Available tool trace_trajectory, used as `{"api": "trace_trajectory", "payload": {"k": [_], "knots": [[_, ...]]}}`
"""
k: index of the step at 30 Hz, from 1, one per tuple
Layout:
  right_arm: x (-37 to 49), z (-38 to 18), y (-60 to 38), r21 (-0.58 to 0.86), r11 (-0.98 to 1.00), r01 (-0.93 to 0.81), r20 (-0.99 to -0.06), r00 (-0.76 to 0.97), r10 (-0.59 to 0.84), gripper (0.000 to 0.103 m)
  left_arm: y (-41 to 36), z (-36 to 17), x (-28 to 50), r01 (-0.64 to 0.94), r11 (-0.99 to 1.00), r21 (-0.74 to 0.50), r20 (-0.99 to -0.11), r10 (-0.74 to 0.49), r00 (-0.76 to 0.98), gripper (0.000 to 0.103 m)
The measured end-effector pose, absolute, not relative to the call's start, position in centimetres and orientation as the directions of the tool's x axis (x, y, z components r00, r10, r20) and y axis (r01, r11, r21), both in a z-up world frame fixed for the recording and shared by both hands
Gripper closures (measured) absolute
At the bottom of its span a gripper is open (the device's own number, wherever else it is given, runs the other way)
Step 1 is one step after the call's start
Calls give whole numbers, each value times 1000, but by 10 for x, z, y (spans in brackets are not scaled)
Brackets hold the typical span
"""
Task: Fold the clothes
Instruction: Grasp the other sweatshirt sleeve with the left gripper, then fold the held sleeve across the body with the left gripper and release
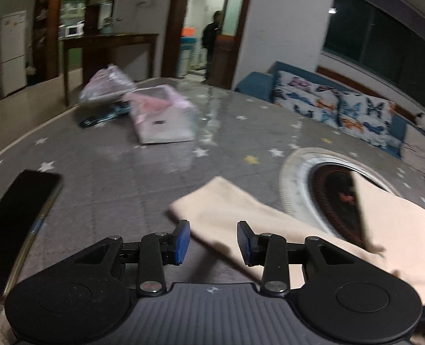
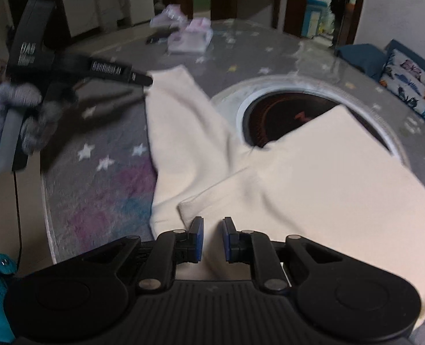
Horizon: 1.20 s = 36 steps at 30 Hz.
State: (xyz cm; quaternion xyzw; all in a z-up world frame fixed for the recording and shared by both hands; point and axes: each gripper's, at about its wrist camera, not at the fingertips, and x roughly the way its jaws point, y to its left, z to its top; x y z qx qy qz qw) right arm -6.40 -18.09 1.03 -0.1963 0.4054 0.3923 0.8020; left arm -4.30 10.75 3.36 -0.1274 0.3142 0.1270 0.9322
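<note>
A cream garment (image 2: 298, 178) lies spread on the grey star-patterned table cover (image 2: 103, 132), partly over a round dark opening with a white rim. One long cream part (image 2: 180, 120) reaches toward the far left. My left gripper (image 1: 213, 243) is open, its blue pads (image 1: 183, 241) on either side of that part's edge (image 1: 226, 201). In the right wrist view the left gripper (image 2: 143, 79) shows at the tip of the cream part. My right gripper (image 2: 213, 237) is open over the near hem, with cloth between the pads.
A black phone (image 1: 13, 230) lies at the left edge of the table. Plastic-wrapped packages (image 1: 160, 115) sit at the far side. The round opening (image 1: 336, 198) is at the right. A sofa with butterfly cushions (image 1: 341, 109) stands behind. A person (image 1: 212, 37) stands in a far doorway.
</note>
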Motion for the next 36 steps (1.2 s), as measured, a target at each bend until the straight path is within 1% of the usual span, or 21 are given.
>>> {"api": "trace_trajectory", "payload": {"k": [4, 10, 11, 12, 14, 15, 19, 24, 28, 31, 36], "knots": [[-66, 15, -186, 2, 624, -781, -799, 374, 471, 90, 121, 26, -37, -368, 917, -156, -632, 193, 750, 63], [-69, 31, -202, -3, 661, -750, -770, 424, 477, 90, 131, 20, -26, -397, 899, -185, -639, 197, 744, 66], [-69, 33, -205, -3, 668, -745, -765, 431, 478, 90, 132, 20, -24, -401, 897, -185, -638, 200, 744, 69], [-70, 35, -208, -3, 673, -739, -762, 438, 477, 90, 132, 20, -23, -404, 896, -186, -637, 203, 744, 79], [-73, 37, -214, -4, 685, -728, -755, 451, 475, 90, 136, 18, -20, -404, 891, -207, -636, 191, 748, 94], [-74, 39, -218, -4, 693, -721, -752, 459, 473, 90, 137, 18, -21, -406, 886, -224, -634, 183, 751, 97], [-77, 43, -237, -3, 732, -681, -741, 493, 456, 90, 124, 37, -26, -361, 898, -254, -589, 152, 794, 98], [-79, 46, -269, 13, 795, -607, -719, 546, 429, 90, 82, 79, -34, -199, 936, -290, -497, 30, 867, 98], [-82, 47, -301, 30, 846, -532, -701, 593, 397, 90, 34, 113, -42, -22, 946, -322, -410, -118, 904, 98], [-86, 48, -323, 44, 876, -480, -687, 621, 376, 90, -3, 130, -49, 106, 935, -339, -368, -235, 900, 98], [-94, 45, -357, 71, 914, -399, -679, 653, 337, 90, -64, 139, -58, 290, 893, -343, -338, -406, 849, 98]]}}
